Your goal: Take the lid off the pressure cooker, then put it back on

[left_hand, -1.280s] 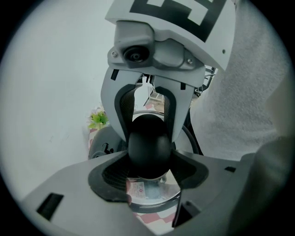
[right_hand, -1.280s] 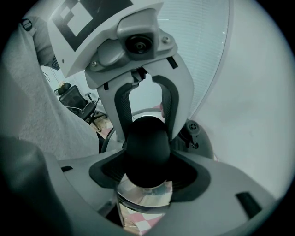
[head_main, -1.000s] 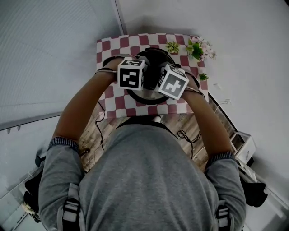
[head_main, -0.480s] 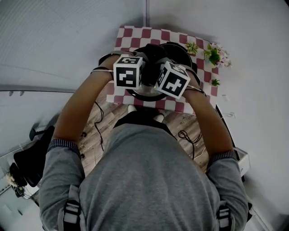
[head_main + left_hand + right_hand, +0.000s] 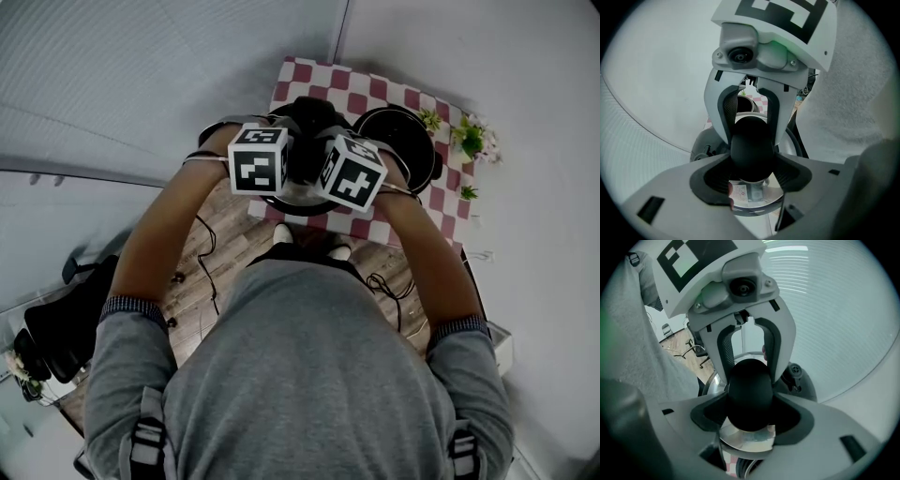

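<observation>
The pressure cooker's steel lid [image 5: 298,199] hangs in the air over the table's near left part, apart from the pot. Its black knob [image 5: 750,145] [image 5: 750,392] is clamped from two sides. My left gripper [image 5: 750,177] [image 5: 281,173] is shut on the knob, and my right gripper [image 5: 750,420] [image 5: 323,178] is shut on it from the opposite side. The open black pot [image 5: 405,148] stands uncovered on the chequered table [image 5: 314,77], to the right of both grippers. Part of the lid's shiny top [image 5: 751,197] [image 5: 745,439] shows under the knob.
Small potted plants [image 5: 469,139] [image 5: 430,119] [image 5: 467,192] stand along the table's right side behind and beside the pot. A wooden floor [image 5: 216,253] with cables lies below the table's near edge. An office chair [image 5: 66,319] stands at the far left.
Both grippers have carried the lid to the left, off the pot. The pot, hidden under them before, now shows open at their right.
</observation>
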`<move>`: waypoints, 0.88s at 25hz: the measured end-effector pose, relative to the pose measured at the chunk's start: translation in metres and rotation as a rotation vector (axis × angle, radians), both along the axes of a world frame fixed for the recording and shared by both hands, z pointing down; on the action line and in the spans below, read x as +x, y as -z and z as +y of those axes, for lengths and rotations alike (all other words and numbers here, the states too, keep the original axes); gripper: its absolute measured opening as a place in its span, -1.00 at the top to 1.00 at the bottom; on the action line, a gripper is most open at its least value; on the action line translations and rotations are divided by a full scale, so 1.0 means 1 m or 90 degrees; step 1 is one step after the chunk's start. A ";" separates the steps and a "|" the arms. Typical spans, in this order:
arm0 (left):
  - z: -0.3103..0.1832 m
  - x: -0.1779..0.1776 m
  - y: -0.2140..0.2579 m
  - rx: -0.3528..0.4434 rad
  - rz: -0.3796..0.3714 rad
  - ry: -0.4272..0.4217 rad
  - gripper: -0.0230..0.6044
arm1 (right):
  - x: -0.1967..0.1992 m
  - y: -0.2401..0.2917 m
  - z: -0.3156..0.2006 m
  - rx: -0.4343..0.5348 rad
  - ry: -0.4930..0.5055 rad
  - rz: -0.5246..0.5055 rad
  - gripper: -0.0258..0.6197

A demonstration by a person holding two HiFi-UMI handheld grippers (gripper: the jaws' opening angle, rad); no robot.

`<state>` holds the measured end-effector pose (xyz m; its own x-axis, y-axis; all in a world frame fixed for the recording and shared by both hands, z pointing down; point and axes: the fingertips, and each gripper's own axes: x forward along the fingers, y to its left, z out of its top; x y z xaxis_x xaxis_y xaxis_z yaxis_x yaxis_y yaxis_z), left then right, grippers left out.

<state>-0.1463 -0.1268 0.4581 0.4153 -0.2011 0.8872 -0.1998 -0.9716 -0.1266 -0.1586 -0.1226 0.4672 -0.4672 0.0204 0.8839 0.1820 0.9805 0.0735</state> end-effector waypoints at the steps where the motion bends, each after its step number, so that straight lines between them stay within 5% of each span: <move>1: 0.002 -0.009 -0.004 -0.001 0.000 0.006 -0.03 | -0.008 -0.004 0.002 0.000 0.004 0.002 0.01; 8: 0.015 -0.045 -0.051 -0.020 0.008 0.028 -0.03 | -0.042 -0.053 0.016 -0.013 0.024 0.023 0.01; 22: 0.034 -0.034 -0.167 -0.079 0.025 0.008 -0.03 | -0.028 -0.170 0.035 -0.056 -0.011 0.083 0.01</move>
